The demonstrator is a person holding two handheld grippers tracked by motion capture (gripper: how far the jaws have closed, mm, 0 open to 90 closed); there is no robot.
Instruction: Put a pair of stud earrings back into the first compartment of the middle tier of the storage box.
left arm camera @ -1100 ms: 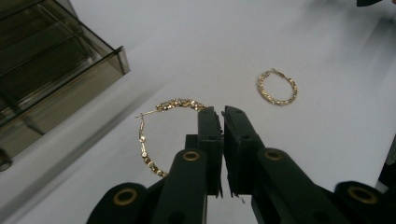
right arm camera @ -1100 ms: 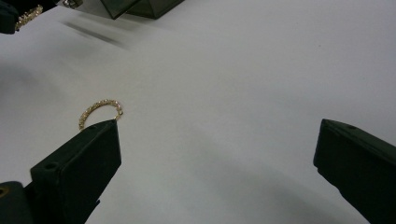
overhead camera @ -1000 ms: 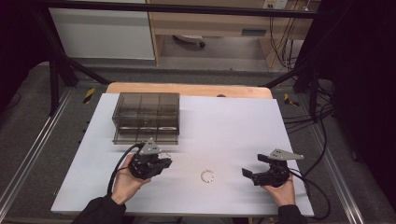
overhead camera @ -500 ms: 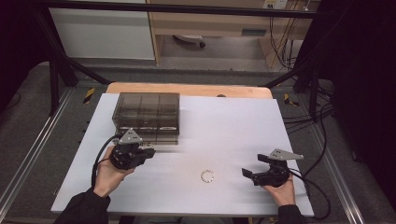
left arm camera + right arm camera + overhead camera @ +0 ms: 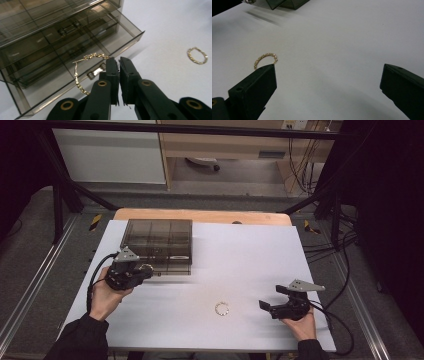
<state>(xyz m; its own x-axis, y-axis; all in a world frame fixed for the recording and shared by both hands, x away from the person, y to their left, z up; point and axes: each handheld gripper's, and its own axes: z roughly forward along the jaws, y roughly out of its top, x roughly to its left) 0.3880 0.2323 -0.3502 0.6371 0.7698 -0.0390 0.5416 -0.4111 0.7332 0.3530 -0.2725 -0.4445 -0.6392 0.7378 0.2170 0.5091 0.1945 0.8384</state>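
Pinching a gold chain between nearly closed jaws, the left gripper holds it over the smoky drawer box's open drawer. The right gripper rests wide open on the white table, near a second gold bracelet.

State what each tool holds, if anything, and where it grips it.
The left tool pinches a gold chain bracelet at one end, the rest dangling over the smoky plastic drawer box. The right tool is open and holds nothing.

No writing, label or number can be read anywhere. Nothing near either pair of tongs bears print.
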